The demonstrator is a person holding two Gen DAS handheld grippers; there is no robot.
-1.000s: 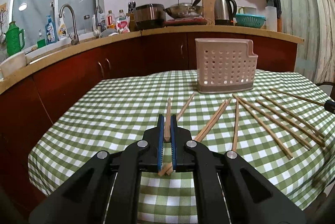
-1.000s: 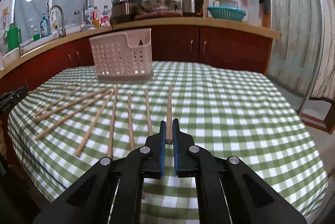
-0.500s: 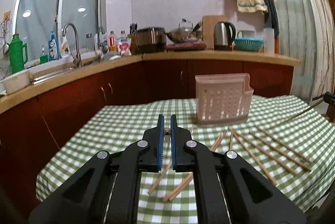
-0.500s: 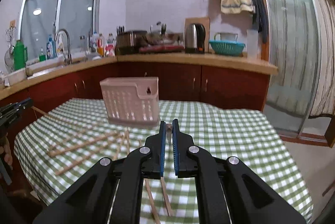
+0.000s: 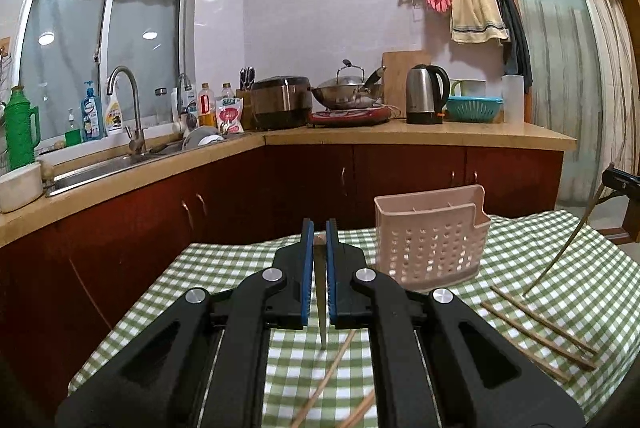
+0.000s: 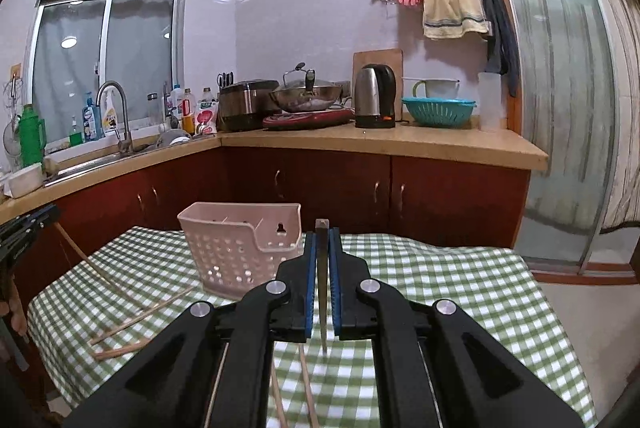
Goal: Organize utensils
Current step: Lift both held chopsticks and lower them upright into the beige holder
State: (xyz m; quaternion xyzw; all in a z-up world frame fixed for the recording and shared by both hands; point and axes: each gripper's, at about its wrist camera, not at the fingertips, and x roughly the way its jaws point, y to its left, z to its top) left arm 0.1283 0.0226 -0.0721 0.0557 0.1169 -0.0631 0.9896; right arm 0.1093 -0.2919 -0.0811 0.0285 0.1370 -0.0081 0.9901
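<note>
The left gripper (image 5: 319, 234) is closed on a wooden chopstick (image 5: 320, 292), held clear above the green checked tablecloth (image 5: 224, 268), whose near-left edge drops off toward the red cabinets (image 5: 160, 211). The right gripper (image 6: 321, 240) likewise pinches a second chopstick (image 6: 321, 292); bare cloth lies open to its right as far as the table's edge. The pink perforated utensil basket (image 5: 430, 240) stands upright between the two grippers, nothing visible above its open top. Loose chopsticks (image 5: 540, 328) lie on the cloth near the basket; others are cut off behind the gripper bodies. The basket's inner compartments are hard to make out, perhaps divided.
</note>
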